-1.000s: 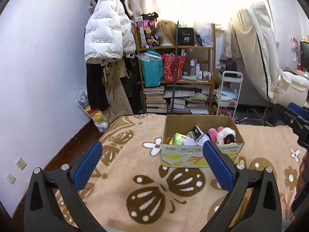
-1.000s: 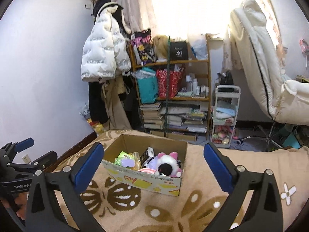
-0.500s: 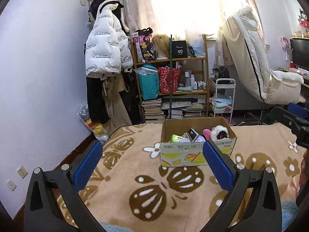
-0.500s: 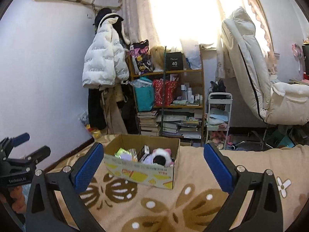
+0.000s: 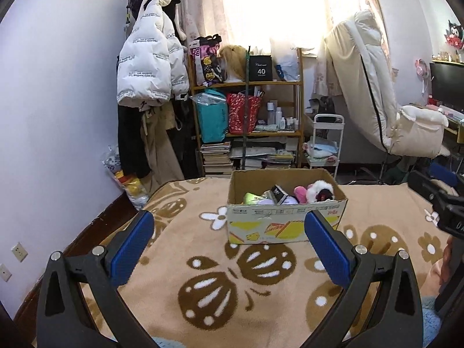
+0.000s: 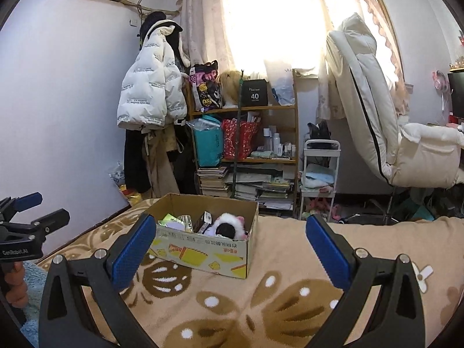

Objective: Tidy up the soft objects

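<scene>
In the left wrist view the left gripper [image 5: 229, 230] fills the lower part of the frame, its blue-padded jaws spread wide with nothing between them, held above a tan blanket [image 5: 179, 264] patterned with brown shapes and white flowers. Just beyond the fingertips, at the centre of the frame, an open cardboard box [image 5: 285, 226] sits on the blanket; inside it a white and black plush toy [image 5: 320, 191] lies at the right end, with a pink soft item [image 5: 300, 194] beside it and a green packet [image 5: 252, 198] toward the left. The right wrist view shows the right gripper [image 6: 229, 232] in the lower frame, its jaws likewise wide apart and empty, with the same box left of centre. The left gripper appears again at the left edge of that view. A wooden shelf [image 5: 246, 133] stands against the back wall at upper centre, a white puffer jacket [image 5: 150, 66] hangs to its left, and a cream reclining chair [image 5: 377, 110] sits at the right.
</scene>
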Action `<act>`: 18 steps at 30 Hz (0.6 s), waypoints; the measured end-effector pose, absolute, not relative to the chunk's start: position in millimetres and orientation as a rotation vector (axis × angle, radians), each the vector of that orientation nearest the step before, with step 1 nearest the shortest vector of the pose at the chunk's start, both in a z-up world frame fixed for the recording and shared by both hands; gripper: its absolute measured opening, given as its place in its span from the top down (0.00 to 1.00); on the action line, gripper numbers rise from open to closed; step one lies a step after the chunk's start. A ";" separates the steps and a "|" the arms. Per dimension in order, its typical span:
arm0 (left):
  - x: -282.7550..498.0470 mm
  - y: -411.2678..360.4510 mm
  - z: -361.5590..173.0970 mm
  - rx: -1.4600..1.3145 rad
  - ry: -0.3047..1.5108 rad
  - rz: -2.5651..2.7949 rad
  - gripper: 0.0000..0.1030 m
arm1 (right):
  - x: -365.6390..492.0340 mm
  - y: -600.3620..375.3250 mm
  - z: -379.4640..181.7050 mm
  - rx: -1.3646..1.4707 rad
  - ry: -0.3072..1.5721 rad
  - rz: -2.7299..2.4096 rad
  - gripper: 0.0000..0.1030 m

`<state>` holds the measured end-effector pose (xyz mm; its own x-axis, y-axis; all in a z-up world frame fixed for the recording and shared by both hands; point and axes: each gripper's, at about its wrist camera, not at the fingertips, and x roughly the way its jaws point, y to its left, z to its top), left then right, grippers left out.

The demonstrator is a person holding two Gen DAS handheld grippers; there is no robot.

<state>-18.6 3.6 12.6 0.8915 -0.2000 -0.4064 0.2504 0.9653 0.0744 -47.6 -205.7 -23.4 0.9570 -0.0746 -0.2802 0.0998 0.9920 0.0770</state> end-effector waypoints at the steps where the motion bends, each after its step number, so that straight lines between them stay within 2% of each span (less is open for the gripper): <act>1: -18.2 2.7 11.3 0.123 0.408 -0.240 0.01 | -47.4 -206.0 -24.5 0.089 0.282 -0.091 0.00; 18: -13.4 -0.7 4.2 0.117 0.431 -0.236 0.01 | -45.1 -210.1 -31.8 0.108 0.291 -0.087 0.00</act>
<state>-13.4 -0.7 4.2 0.8817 -0.2011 -0.4268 0.2506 0.9661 0.0626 -45.1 -210.1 -31.8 0.9544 -0.0701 -0.2903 0.1013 0.9904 0.0940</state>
